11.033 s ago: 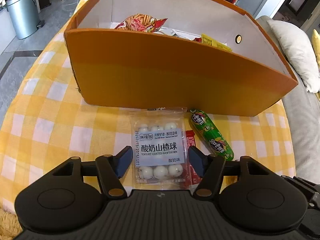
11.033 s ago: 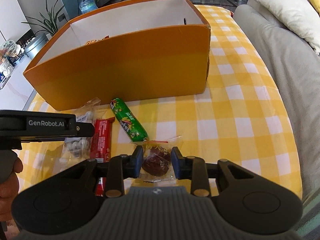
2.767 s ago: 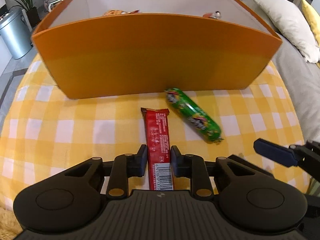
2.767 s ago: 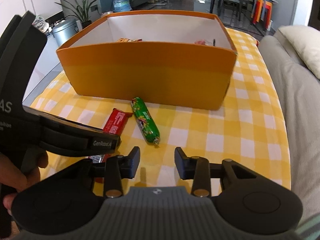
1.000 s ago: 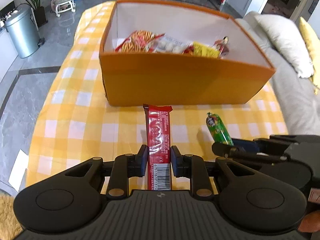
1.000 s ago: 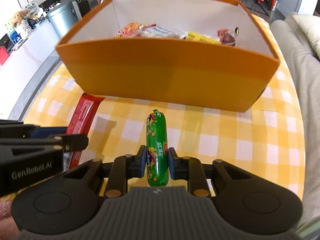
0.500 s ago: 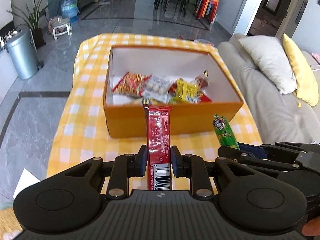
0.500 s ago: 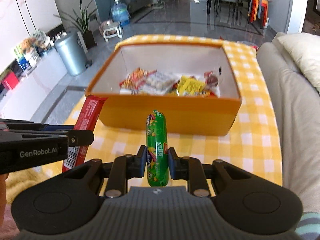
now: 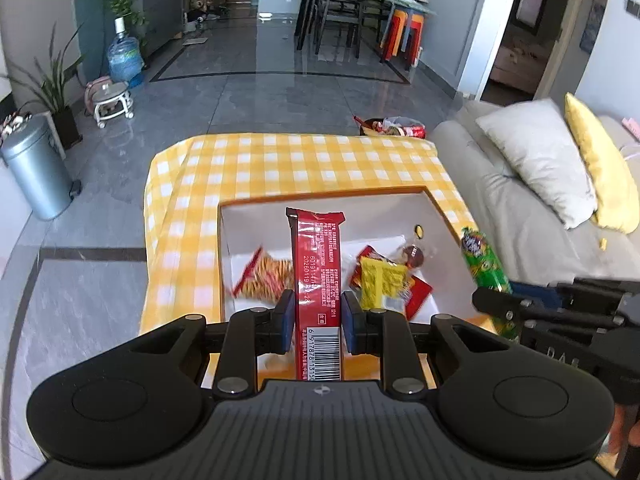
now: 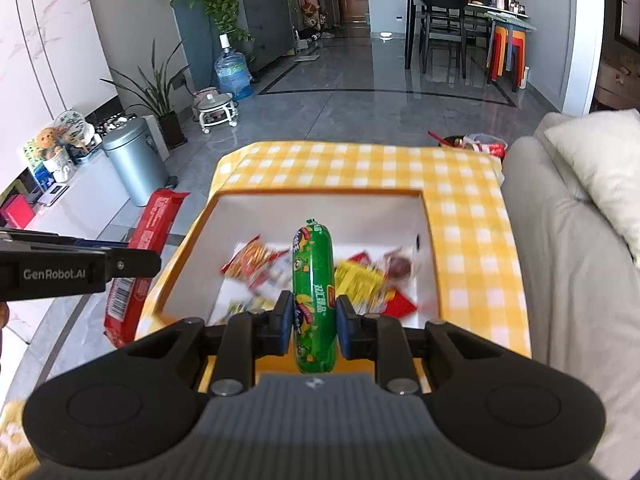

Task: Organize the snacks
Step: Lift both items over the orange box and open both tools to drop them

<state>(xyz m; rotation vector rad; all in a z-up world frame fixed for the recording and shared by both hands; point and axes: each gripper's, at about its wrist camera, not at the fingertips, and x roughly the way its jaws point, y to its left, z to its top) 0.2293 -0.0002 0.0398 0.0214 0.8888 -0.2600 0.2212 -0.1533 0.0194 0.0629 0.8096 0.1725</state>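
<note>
Above the orange box (image 9: 440, 210), both grippers raised, each with a snack.

Left gripper (image 9: 316, 320): fingers (image 9: 285, 320) clamped on red bar (image 9: 318, 276); bar upright along the line of the fingers, barcode end nearest the camera, far end over the box interior. Seen from the right wrist: same bar (image 10: 138, 268) tilted, off the box's left side, over the floor.

Right gripper (image 10: 311, 320): fingers (image 10: 283, 320) clamped on green sausage (image 10: 314, 292); sausage lengthwise between the pads, far end over the box interior. Seen from the left wrist: sausage (image 9: 482, 266) at the box's right edge, right gripper (image 9: 496, 300) beside it.

Box contents, white interior: noodle packet (image 9: 266, 276) at left; yellow packet (image 9: 380, 282) right of centre, touching a red packet (image 9: 418, 294); clear bag with brown sweet (image 9: 414, 256) near the right wall. Further wrappers near the front wall in the right wrist view, blurred, kind not readable.

Surface: yellow-and-white checked cloth (image 9: 296, 164) under and beyond the box.

Surroundings: grey sofa (image 10: 560, 280) along the right with white pillow (image 9: 536, 156) and yellow pillow (image 9: 600, 172); metal bin (image 10: 134, 160) on the floor at left; water bottle (image 10: 232, 70) and potted plant (image 10: 156, 88) behind it; dining table and chairs (image 10: 452, 20) at the far end.
</note>
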